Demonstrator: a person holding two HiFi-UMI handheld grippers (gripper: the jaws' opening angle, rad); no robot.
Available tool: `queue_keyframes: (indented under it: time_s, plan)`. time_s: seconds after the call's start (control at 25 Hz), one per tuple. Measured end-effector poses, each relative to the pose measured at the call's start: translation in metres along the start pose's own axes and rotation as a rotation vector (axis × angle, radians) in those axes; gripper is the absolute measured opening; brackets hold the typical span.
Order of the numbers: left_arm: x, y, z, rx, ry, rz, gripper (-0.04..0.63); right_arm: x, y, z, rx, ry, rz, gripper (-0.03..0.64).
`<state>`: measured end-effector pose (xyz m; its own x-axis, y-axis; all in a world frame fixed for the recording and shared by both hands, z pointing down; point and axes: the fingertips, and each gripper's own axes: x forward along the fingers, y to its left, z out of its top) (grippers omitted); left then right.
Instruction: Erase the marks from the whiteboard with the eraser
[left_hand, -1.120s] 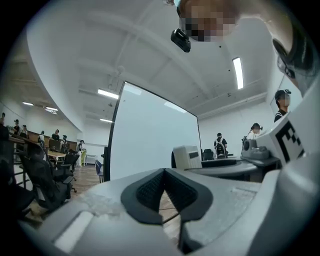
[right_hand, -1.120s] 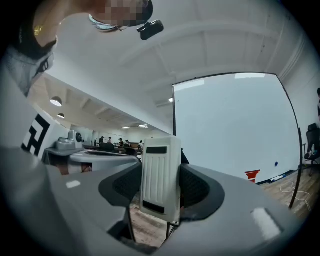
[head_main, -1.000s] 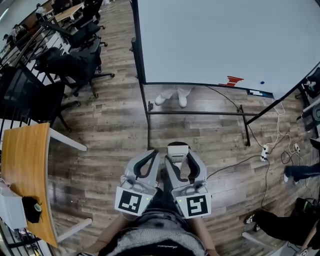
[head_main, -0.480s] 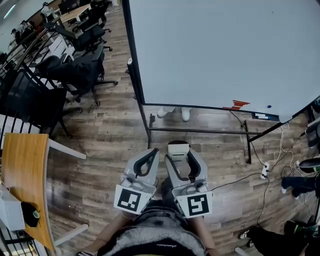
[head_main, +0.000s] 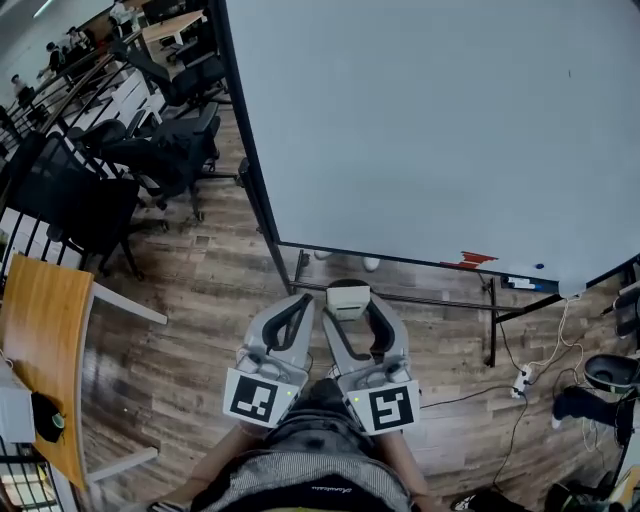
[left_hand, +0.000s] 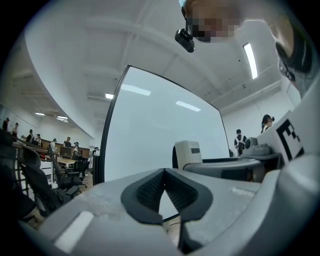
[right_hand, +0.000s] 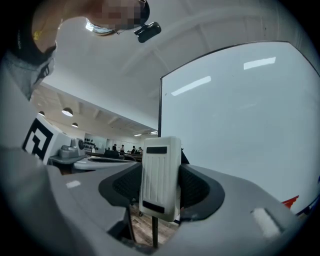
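Closest in, the left hand-held gripper (head_main: 299, 301) is clenched on nothing, right beside it the right hand-held gripper (head_main: 350, 306) clamps the white eraser (head_main: 347, 293), and ahead stands the whiteboard (head_main: 420, 130), a red mark (head_main: 477, 259) near its lower right corner.

The whiteboard (head_main: 420, 130) is glossy, the ribbed eraser (right_hand: 160, 177) probably plastic.

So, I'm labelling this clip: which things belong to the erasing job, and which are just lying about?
Job: large white whiteboard; red mark at its lower right; white ribbed plastic eraser, gripped in the right claw.
Lying about: black office chairs; orange wooden table; white power strip with cables on the floor.
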<state>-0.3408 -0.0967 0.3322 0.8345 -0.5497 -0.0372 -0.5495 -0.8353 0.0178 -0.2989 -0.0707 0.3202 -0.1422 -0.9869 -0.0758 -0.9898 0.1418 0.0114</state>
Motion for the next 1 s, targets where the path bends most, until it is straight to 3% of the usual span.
queue_keyframes:
  time_s: [0.28,0.68,1.0]
  plan:
    - [0.015,0.003,-0.011,-0.012,0.028,0.064,0.003,0.010,-0.017,-0.005,0.014,0.003,0.052,0.242]
    - [0.040,0.018,-0.015,0.012,0.031,0.049,0.003,0.028,-0.034,-0.013,0.006,0.009,0.020,0.242]
    - [0.063,0.052,-0.008,0.005,0.019,0.029,0.003,0.075,-0.038,-0.010,-0.003,0.013,0.010,0.242]
